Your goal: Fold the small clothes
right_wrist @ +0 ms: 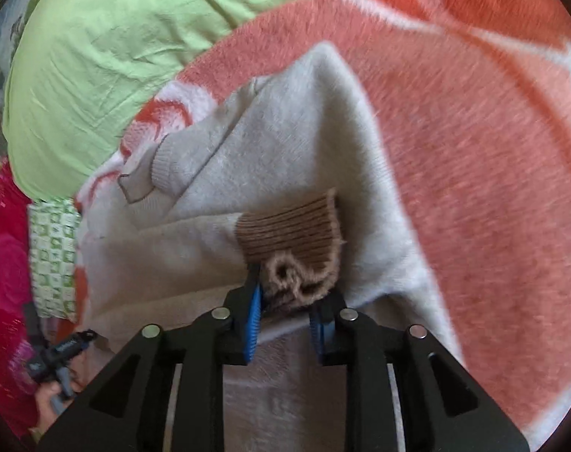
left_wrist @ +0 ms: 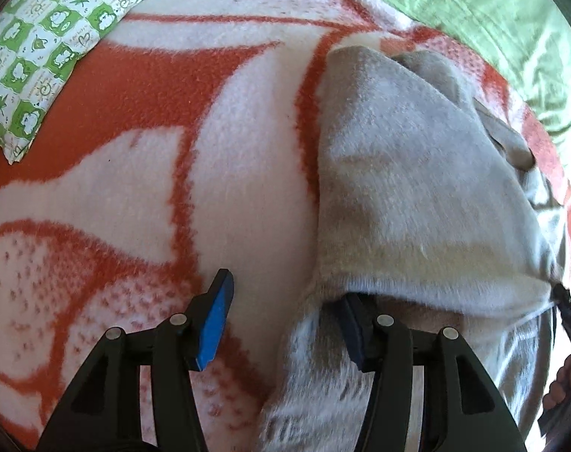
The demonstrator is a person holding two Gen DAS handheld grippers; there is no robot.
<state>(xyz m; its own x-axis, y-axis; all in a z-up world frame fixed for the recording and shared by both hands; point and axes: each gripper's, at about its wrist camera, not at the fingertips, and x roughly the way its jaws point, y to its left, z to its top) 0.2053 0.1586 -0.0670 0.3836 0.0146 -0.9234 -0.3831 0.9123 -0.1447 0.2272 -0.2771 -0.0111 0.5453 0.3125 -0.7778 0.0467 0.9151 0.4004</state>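
Note:
A small grey knit sweater [left_wrist: 417,173] lies on an orange and white blanket [left_wrist: 134,86]; a folded part of it is lifted. My left gripper [left_wrist: 281,320] is open; its right finger is under the sweater's lifted left edge, its left finger over bare blanket. In the right wrist view the sweater [right_wrist: 285,143] rises toward me. My right gripper [right_wrist: 285,305] is shut on the sleeve's brown ribbed cuff [right_wrist: 296,241] and the grey edge beneath, holding them up.
A green and white patterned pillow [left_wrist: 44,34] lies at the far left. A light green sheet [right_wrist: 97,37] borders the blanket. A pink floral cloth [right_wrist: 3,282] sits at the left edge of the right wrist view.

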